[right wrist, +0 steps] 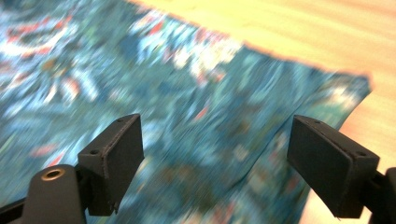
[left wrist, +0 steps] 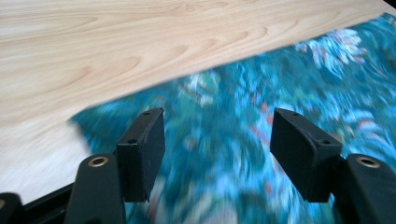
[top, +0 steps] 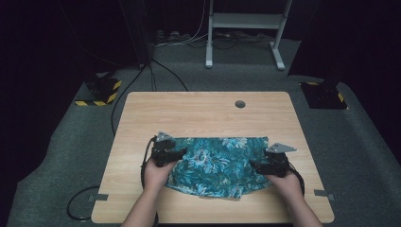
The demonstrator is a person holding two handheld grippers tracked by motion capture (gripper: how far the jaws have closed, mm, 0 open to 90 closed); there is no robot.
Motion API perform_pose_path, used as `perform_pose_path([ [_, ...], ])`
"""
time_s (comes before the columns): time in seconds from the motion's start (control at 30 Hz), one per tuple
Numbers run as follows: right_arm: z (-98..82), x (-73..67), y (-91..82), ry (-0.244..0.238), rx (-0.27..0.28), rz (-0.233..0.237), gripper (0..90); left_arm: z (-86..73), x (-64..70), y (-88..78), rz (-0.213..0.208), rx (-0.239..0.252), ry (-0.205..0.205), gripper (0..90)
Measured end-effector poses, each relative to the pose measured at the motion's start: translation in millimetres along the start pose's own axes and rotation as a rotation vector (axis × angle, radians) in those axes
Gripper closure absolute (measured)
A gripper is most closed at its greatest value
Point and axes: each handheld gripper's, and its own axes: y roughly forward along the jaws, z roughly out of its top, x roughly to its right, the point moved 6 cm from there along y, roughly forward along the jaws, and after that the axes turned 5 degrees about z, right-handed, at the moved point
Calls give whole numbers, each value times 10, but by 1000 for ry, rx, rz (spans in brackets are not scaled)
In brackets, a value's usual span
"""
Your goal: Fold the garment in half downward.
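Teal flowered shorts point(top: 215, 165) lie flat on the wooden bench point(top: 198, 106), near the front edge, approx. centred. Left tongs point(left wrist: 217, 140) sit over the shorts' left side, jaws spread w/ nothing pinched. Right tongs point(right wrist: 215, 158) sit over the right side, jaws also spread wide, cloth below but not pinched. Both gripper views are blurred.

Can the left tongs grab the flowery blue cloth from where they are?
Probably yes. The left tongs stand open right over the near left part of the flowery blue cloth, which lies flat on the wooden table. Nothing sits between their jaws and the fabric, so the way looks free.
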Motion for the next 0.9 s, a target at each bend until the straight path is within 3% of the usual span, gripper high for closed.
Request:
perform_pose_path([
  [0.07,98,89,57,2,14,-8,183,28,-23,115,16,-27,13,344],
  [0.2,211,211,205,-20,17,-6,185,38,-163,263,41,-61,-19,337],
  [0.3,156,299,347,-1,-36,4,185,-3,-268,304,52,-68,-39,336],
  [0.4,69,365,395,31,-58,12,195,-40,-303,295,43,-38,-43,371],
  [0.47,39,430,353,53,-21,14,195,-46,-310,285,37,-38,-42,355],
  [0.53,5,487,327,63,-39,-11,165,-47,-314,270,37,-46,-53,318],
  [0.63,-35,541,249,90,-38,-22,146,-22,-278,212,26,-59,-38,236],
  [0.9,16,375,77,32,23,-29,70,63,-117,-34,2,1,49,79],
])
